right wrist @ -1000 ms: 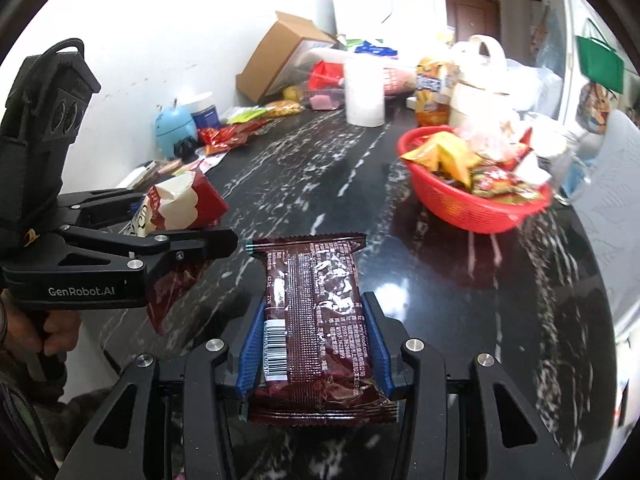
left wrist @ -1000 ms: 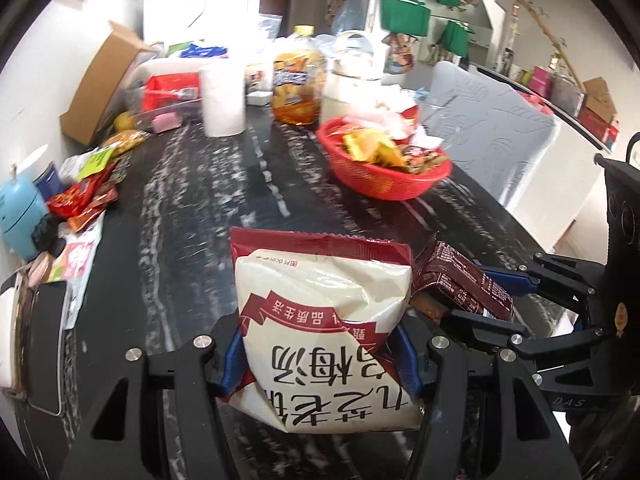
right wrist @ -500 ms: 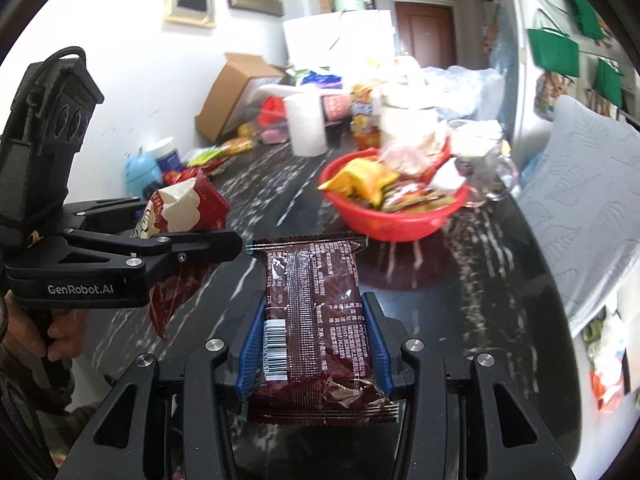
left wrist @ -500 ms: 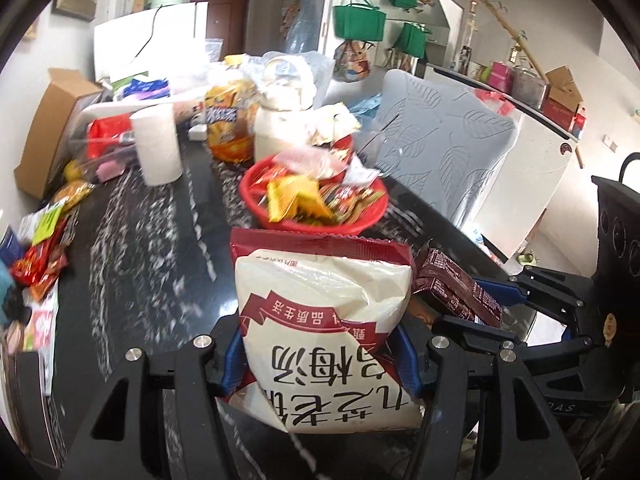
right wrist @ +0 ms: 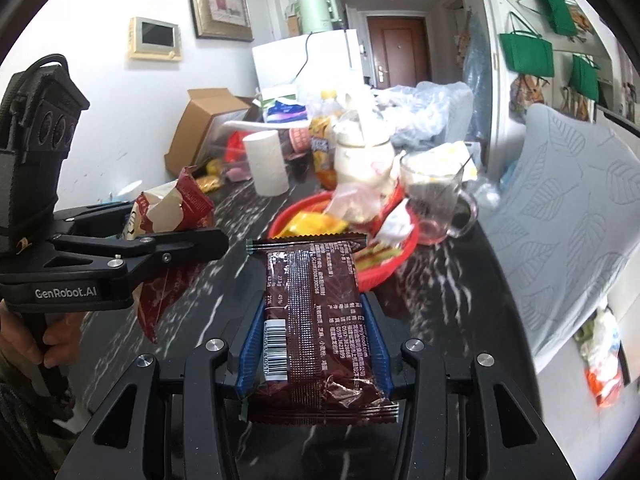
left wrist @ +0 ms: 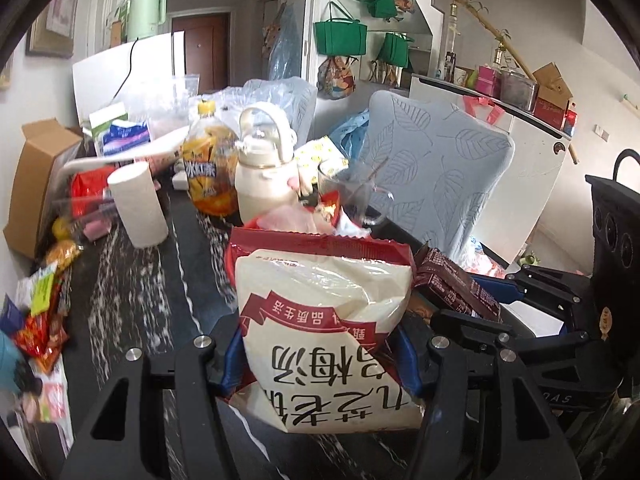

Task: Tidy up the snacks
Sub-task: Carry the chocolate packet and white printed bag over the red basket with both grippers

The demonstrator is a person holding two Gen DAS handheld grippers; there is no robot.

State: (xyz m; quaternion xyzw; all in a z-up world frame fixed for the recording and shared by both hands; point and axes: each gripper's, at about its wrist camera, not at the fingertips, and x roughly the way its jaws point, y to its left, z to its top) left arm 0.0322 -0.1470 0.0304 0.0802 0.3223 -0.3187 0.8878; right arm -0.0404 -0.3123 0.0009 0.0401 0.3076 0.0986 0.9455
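- Left wrist view: left tongs [left wrist: 320, 354] pinch the white-and-red snack bag [left wrist: 325, 332] btwn blue pads; bag sticks up fwd, held above the dark marble surface [left wrist: 132, 292]. Red basket [left wrist: 240, 236] just behind the bag, mostly hidden by it.
- Same view, right side: right tongs [left wrist: 476, 300] hold the brown snack packet [left wrist: 452, 280], just beside the bag.
- Right wrist view: right tongs [right wrist: 314, 340] clamp the packet [right wrist: 316, 312] lengthwise btwn pads, its far end overlapping the basket [right wrist: 384, 268] rim in the pic. Left tongs [right wrist: 168, 232] w/ the bag [right wrist: 168, 212] at left.

Both grippers are black, angular linkages with silver screw heads and blue pads on the fingers [right wrist: 251, 350]. The left gripper [right wrist: 176, 240] carries white "GenRobot.AI" lettering and a boxy black housing with three round recesses.
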